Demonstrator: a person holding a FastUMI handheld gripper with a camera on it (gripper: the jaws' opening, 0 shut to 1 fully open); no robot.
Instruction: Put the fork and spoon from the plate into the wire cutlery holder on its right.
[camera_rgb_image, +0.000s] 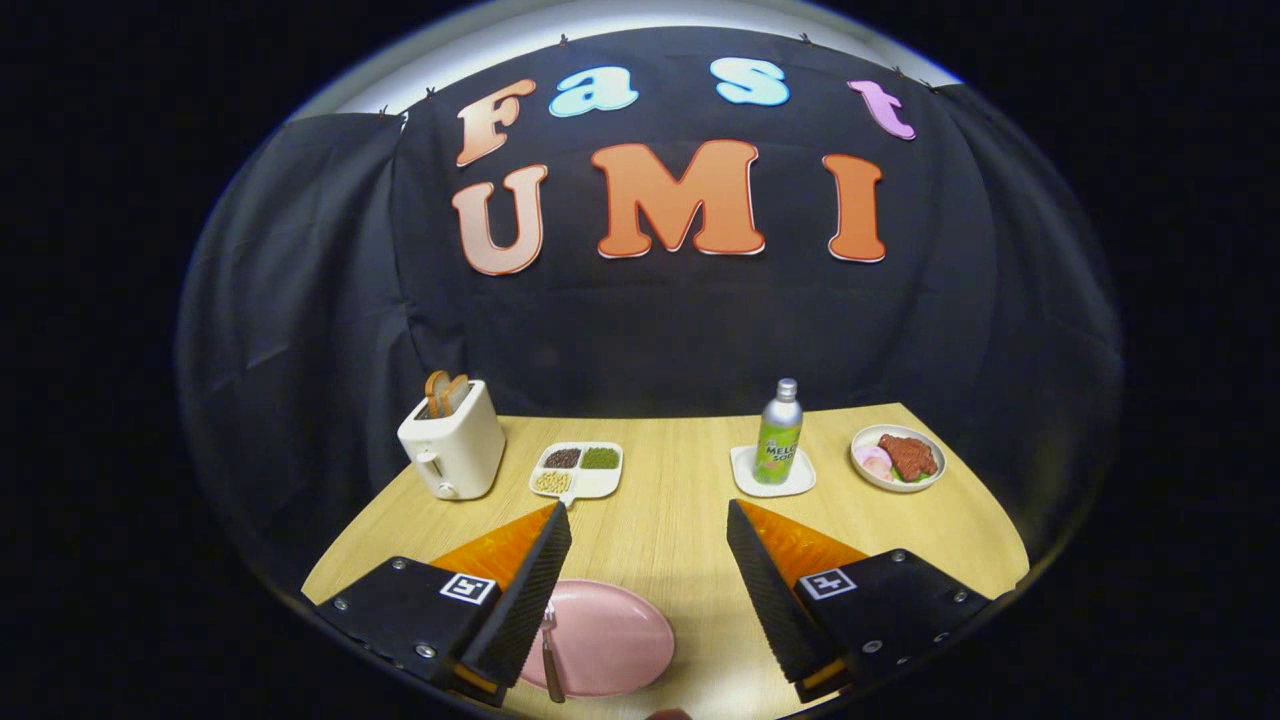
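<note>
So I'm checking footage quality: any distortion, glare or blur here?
Gripper view: strong fisheye bending, the table edge curves; lighting even, no harsh glare; the open fingers and the fork on the pink plate look sharp; far items small.

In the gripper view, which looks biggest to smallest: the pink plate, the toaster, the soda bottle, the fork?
1. pink plate, between the open gripper's fingers, inflated by nearness
2. toaster
3. soda bottle

The fork, on the plate, is partly hidden by a finger, so unranked.
</note>
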